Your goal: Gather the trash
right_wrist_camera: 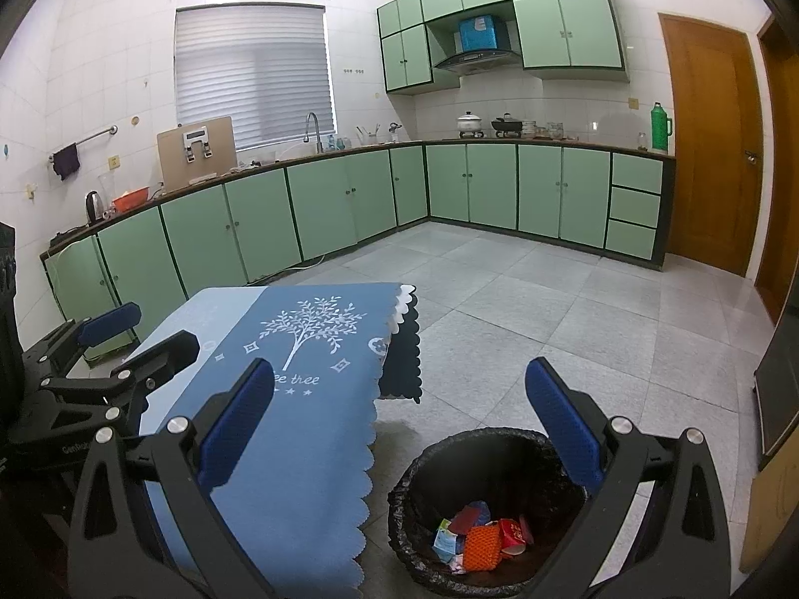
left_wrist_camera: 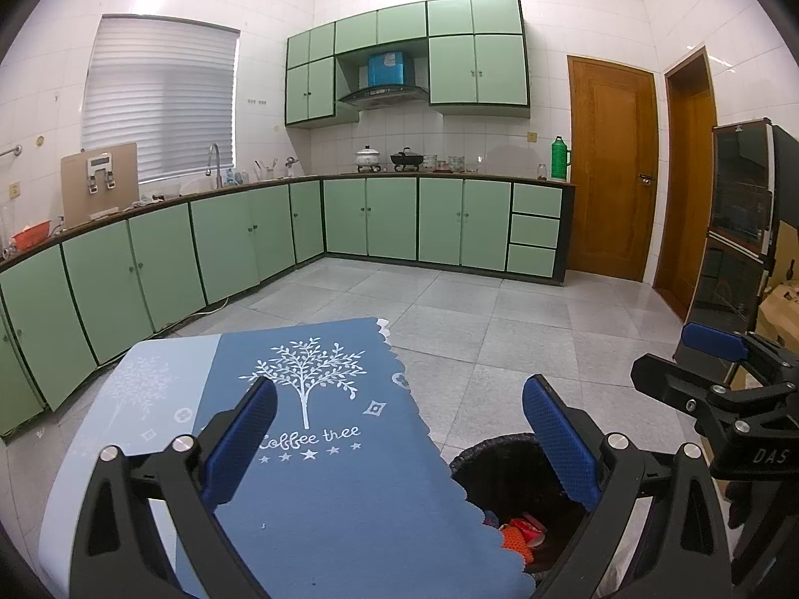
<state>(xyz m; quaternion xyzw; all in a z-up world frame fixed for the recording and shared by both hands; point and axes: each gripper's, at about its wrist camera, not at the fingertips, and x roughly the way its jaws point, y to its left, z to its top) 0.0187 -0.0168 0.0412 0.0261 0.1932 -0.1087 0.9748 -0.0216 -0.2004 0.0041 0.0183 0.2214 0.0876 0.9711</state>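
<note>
Green cabinets [right_wrist_camera: 319,209] line the kitchen walls, and a blue tablecloth [right_wrist_camera: 279,429] with a white tree print covers the table, its scalloped edge hanging just beside the bin [right_wrist_camera: 429,479]. The left hand-held gripper [left_wrist_camera: 399,444] hovers over the cloth, released and empty. The right hand-held gripper [right_wrist_camera: 399,429] hangs above the floor, likewise released. Trash [right_wrist_camera: 479,539], orange, red and blue scraps, lies inside the black-lined bin.
</note>
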